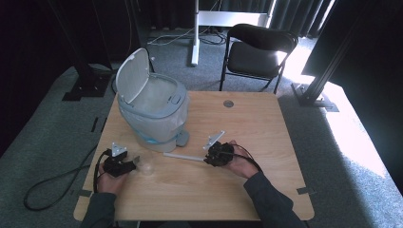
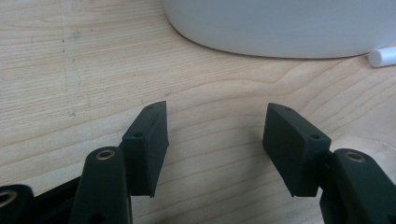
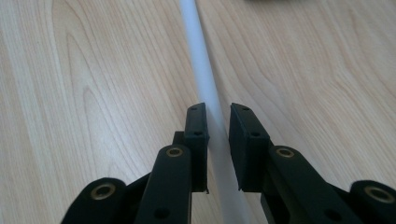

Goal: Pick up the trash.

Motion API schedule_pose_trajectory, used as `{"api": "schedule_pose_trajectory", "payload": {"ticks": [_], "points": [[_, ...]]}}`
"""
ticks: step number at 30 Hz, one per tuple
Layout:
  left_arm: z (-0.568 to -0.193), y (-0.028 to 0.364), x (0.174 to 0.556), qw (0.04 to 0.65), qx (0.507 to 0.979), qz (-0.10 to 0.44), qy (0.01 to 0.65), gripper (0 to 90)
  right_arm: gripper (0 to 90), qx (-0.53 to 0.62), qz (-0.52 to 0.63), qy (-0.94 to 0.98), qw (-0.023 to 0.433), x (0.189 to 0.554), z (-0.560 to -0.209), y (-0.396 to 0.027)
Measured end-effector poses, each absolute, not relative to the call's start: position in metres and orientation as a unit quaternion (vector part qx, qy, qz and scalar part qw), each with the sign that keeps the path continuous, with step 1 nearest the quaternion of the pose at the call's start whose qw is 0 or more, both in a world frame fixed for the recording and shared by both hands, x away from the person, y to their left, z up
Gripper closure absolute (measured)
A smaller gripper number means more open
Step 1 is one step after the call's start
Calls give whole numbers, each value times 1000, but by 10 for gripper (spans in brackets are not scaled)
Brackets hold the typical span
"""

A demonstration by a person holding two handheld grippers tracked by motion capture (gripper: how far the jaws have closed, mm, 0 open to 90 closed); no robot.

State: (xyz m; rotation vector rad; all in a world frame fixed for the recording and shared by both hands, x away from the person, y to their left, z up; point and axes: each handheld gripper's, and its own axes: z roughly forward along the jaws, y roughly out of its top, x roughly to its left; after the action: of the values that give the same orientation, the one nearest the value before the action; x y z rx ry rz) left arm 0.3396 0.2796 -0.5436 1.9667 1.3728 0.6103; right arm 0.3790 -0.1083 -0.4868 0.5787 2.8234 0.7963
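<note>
A thin white rod lies across the middle of the wooden table, just in front of a pale bin whose lid stands open. My right gripper holds the rod's right end. In the right gripper view the rod runs straight out between the two pads, and the gripper is shut on it. My left gripper sits at the table's left front, open with only bare wood between its fingers. A small clear object lies right beside it.
In the left gripper view the bin's rounded base lies straight ahead, and the rod's tip shows at the right edge. A black chair stands behind the table. A cable loops on the floor at the left.
</note>
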Motion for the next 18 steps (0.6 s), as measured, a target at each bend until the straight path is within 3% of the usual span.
{"api": "schedule_pose_trajectory", "payload": {"ticks": [18], "points": [[-544, 279, 340, 327, 751, 233, 524, 407, 796, 225, 268, 930, 108, 375, -470, -156]]}}
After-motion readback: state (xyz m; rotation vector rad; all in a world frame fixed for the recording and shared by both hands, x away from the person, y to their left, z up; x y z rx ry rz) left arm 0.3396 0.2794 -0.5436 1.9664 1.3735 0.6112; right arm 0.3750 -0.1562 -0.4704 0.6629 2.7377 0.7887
